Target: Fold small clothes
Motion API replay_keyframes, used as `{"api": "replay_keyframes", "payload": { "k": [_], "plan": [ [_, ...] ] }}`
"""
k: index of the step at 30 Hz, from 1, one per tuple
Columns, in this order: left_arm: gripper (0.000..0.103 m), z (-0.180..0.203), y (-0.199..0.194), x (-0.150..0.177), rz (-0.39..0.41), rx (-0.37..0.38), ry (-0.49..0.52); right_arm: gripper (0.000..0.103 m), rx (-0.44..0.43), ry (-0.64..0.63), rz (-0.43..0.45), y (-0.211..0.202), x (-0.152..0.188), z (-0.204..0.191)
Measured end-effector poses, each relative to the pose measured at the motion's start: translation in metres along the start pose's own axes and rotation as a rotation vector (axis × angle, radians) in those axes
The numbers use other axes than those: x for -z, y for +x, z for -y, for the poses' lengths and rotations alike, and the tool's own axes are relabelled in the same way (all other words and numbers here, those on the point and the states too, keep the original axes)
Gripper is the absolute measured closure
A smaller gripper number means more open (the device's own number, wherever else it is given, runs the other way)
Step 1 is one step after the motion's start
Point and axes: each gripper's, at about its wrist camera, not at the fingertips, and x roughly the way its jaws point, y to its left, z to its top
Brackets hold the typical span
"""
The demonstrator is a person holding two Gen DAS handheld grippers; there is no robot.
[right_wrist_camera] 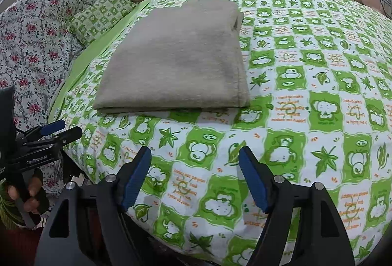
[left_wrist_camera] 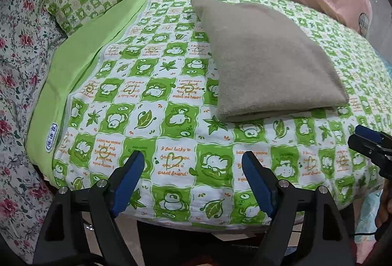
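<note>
On the green quilt (left_wrist_camera: 171, 99), the folded cloth (left_wrist_camera: 267, 57) lies beyond both open jaws.

The folded grey-brown cloth (left_wrist_camera: 267, 57) looks like soft, fuzzy matt fleece. Under it the green-and-white quilt (left_wrist_camera: 171, 143) is printed cotton, faintly puckered, with a smooth plain green border (left_wrist_camera: 80, 62). The gripper fingers (left_wrist_camera: 257, 182) have ribbed blue rubbery pads on matt black plastic, with shiny metal pins (left_wrist_camera: 283, 183).
</note>
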Motion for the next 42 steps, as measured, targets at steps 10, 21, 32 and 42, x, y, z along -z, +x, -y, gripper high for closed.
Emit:
{"api": "replay_keyframes", "payload": {
  "k": [10,21,32,42],
  "plan": [
    [0.020,-0.005,0.005,-0.007,-0.013,-0.030,-0.005,0.027,-0.008,-0.014,-0.007,0.006,-0.009,-0.005],
    [0.019,0.004,0.003,-0.020,0.007,-0.012,-0.004,0.026,-0.027,-0.022,0.002,0.006,-0.022,-0.006],
    [0.019,-0.001,0.016,-0.074,0.032,0.092,-0.040,0.026,-0.057,0.018,0.106,0.002,-0.085,0.017],
    [0.019,-0.018,0.066,-0.143,-0.014,0.188,-0.137,0.030,-0.120,0.153,0.124,0.053,-0.168,0.060]
  ]
}}
